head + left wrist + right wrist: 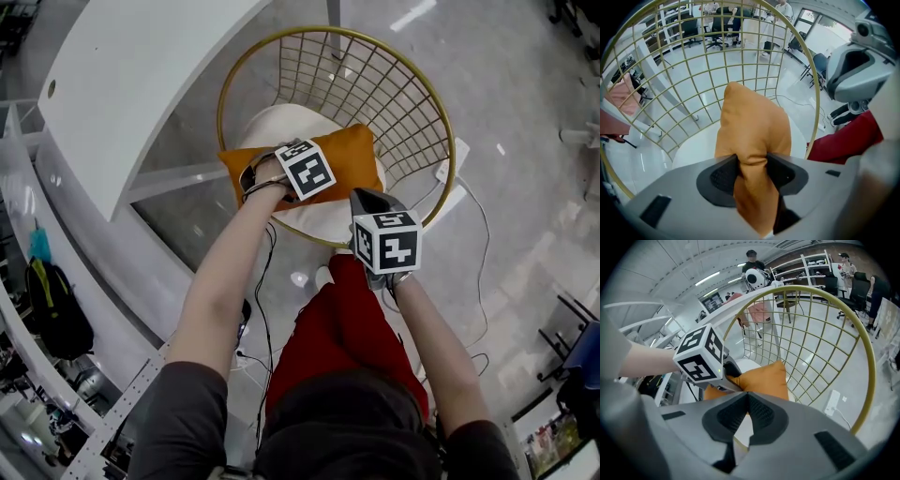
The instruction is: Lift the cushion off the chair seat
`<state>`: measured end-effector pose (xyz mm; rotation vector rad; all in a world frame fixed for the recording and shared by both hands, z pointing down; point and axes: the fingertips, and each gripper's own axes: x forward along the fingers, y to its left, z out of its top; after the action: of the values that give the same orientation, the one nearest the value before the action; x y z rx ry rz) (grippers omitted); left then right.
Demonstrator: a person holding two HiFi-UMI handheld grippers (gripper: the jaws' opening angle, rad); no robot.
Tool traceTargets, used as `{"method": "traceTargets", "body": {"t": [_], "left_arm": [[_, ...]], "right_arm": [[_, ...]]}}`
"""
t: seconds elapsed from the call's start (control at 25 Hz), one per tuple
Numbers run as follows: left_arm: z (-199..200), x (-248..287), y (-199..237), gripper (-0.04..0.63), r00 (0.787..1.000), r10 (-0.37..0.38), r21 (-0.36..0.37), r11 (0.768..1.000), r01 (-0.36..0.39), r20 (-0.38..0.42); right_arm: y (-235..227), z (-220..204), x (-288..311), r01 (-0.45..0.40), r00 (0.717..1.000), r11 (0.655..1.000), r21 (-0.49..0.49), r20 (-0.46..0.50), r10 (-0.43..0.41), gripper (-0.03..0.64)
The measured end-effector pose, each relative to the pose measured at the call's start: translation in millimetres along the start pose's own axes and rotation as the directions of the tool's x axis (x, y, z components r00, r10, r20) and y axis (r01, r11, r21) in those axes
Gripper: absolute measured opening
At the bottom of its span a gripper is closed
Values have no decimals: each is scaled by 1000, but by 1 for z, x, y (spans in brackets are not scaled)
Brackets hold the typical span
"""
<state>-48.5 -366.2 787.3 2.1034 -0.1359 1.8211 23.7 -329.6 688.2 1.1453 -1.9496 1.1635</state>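
An orange cushion (352, 155) lies on the white seat (281, 122) of a gold wire chair (441, 122). My left gripper (255, 178) is at the cushion's left end. In the left gripper view its jaws (752, 171) pinch a fold of the cushion (754, 126), and the fabric bunches between the pads. My right gripper (367, 199) hangs over the seat's front edge, just right of the cushion's near corner. In the right gripper view its tips (746, 397) meet with nothing between them, and the cushion (764, 380) lies just beyond, with the left gripper (729, 376) on its left end.
The chair's wire back (693, 70) curves round behind the cushion. A white curved table (141, 84) stands left of the chair. A white power strip (452, 159) and cables lie on the floor at the right. My red-trousered legs (347, 328) are right in front of the seat.
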Motion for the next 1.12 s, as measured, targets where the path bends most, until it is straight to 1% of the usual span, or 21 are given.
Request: {"method": "traceTargets", "body": {"t": [0.12,0.36,0.56,0.72,0.8,0.88,0.96,1.04,1.12], "left_arm": [[-2,-5,-4,172,1000,-2,-8,1000,2,15],[-2,-14,-9,127,998,37,-14,999,-37,42],[-7,-24,-19,100,995,55,-23,998,-53,84],[-5,-30,-37,95,992,59,-14,998,-58,110],[-2,-35,-43,94,988,62,-33,998,-58,141],[-1,-45,-43,94,981,66,-76,996,-53,184],[-2,-61,-38,94,968,84,-129,990,-55,237],[-2,-79,-31,94,948,127,-182,981,-75,293],[-2,-97,-27,94,920,179,-234,967,-100,348]], "right_arm": [[2,-3,-1,1,1000,1000,3,-8,-1,17],[5,-1,-6,3,1000,1000,0,0,-3,17],[10,-1,-16,10,1000,1000,2,15,-10,17],[9,-8,-27,15,1000,1000,4,26,-15,17],[8,-10,-32,20,999,1000,3,34,-20,17],[11,-10,-36,24,999,1000,2,42,-24,17],[17,-5,-39,26,998,1000,2,53,-26,17],[24,-1,-42,26,998,1000,0,65,-26,17],[29,0,-46,26,997,1000,-6,75,-25,17]]}}
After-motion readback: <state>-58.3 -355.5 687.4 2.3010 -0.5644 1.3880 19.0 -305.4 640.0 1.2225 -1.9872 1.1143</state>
